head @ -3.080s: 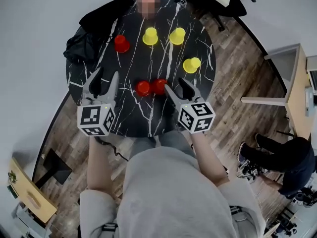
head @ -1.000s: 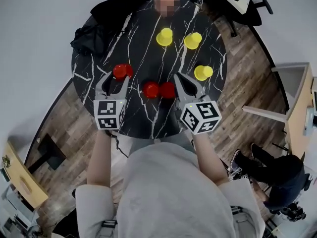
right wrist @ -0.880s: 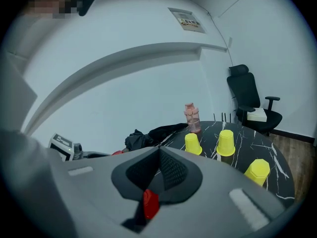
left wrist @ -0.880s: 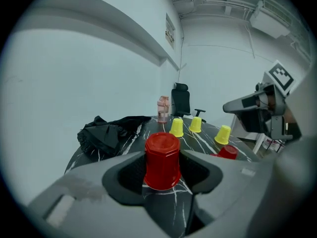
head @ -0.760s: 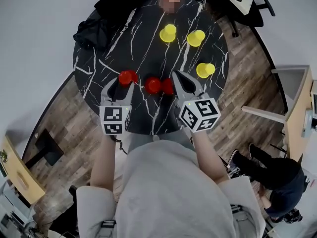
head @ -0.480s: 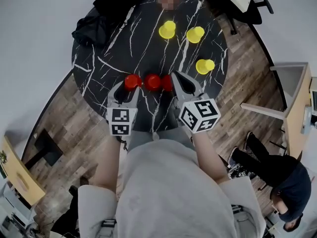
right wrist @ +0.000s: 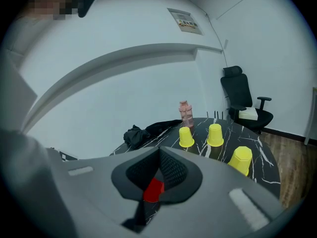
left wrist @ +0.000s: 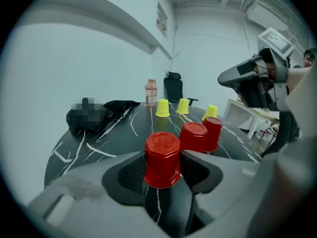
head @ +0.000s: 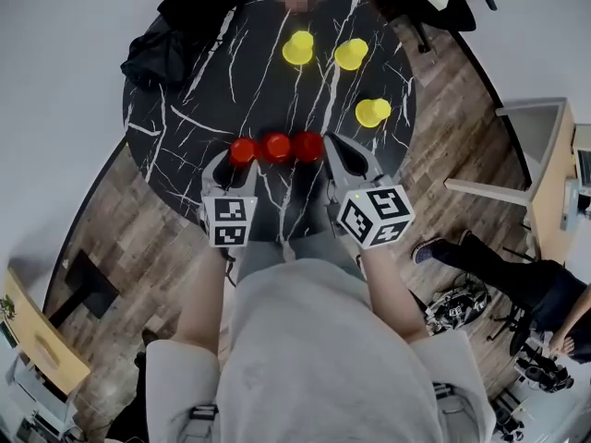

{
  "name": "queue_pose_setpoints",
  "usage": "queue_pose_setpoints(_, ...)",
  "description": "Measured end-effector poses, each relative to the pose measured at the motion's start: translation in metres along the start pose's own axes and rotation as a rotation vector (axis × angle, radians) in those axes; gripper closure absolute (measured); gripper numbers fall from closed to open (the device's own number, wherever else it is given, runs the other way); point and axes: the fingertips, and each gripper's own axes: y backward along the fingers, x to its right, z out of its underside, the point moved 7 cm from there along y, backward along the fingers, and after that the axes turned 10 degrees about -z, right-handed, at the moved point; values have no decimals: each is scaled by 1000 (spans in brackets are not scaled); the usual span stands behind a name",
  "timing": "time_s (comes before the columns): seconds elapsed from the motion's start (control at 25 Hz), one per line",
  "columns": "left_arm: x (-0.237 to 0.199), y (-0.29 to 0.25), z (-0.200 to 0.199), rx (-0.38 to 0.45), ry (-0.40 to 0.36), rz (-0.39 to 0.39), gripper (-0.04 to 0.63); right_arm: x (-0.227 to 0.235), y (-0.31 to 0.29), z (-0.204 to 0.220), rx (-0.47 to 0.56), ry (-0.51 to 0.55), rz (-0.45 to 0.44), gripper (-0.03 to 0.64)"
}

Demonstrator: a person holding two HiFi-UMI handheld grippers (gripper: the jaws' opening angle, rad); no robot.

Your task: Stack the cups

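Observation:
Three red cups stand upside down in a row near the front of the black marble table (head: pixel 212 90). My left gripper (head: pixel 239 162) is shut on the leftmost red cup (head: pixel 243 149), its pads against both sides (left wrist: pixel 162 158). That cup sits just left of the middle red cup (head: pixel 276 146) and the right red cup (head: pixel 307 146). My right gripper (head: pixel 333 148) is shut with nothing in it, just right of the row; a bit of red cup (right wrist: pixel 154 190) shows below its jaws. Three yellow cups (head: pixel 298 48), (head: pixel 351 53), (head: pixel 372 113) stand apart further back.
A black garment (head: pixel 171 40) lies at the table's far left edge. A pink bottle (left wrist: pixel 151 92) stands at the far rim, an office chair (right wrist: pixel 238 95) behind it. A wooden desk (head: pixel 554 173) and a person's legs (head: pixel 499 270) are off to the right.
My left gripper has carried the red cup right and closer, setting it in line beside the other two red cups. The right gripper has stayed shut in about the same place.

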Motion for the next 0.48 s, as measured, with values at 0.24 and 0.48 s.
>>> queue_pose_setpoints(0.24, -2, 4, 4, 14, 3, 13, 354, 0, 9, 5, 12, -13, 23, 618)
queue_pose_setpoints(0.48, -9, 21, -13, 74, 77, 46, 322, 21, 16, 1, 27, -27, 76, 618)
